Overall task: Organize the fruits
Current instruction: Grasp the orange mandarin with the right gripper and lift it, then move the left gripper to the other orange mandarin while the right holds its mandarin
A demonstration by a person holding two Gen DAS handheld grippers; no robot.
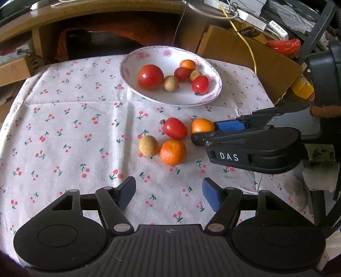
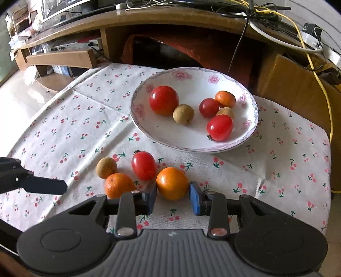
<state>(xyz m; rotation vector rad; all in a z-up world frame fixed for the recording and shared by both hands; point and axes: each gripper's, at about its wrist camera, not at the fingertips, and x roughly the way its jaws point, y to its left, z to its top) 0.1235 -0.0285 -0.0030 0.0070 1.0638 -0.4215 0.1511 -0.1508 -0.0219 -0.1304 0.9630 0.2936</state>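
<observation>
Cherry-print tablecloth (image 2: 64,119) holds four loose fruits; plate (image 2: 191,147) holds six. Left gripper (image 1: 169,192) spread, empty; right gripper (image 2: 173,197) brackets an orange (image 2: 172,182), contact unclear.

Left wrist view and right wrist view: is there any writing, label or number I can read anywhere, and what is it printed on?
"DAS": white letters on the side of the black two-finger right gripper, seen in the left wrist view.
Dark print on a white tag among the clutter behind the table: too small and blurred to read.
White lettering on a dark flat device on the wooden desk: cut off and blurred, unreadable.
No other text shows.
</observation>
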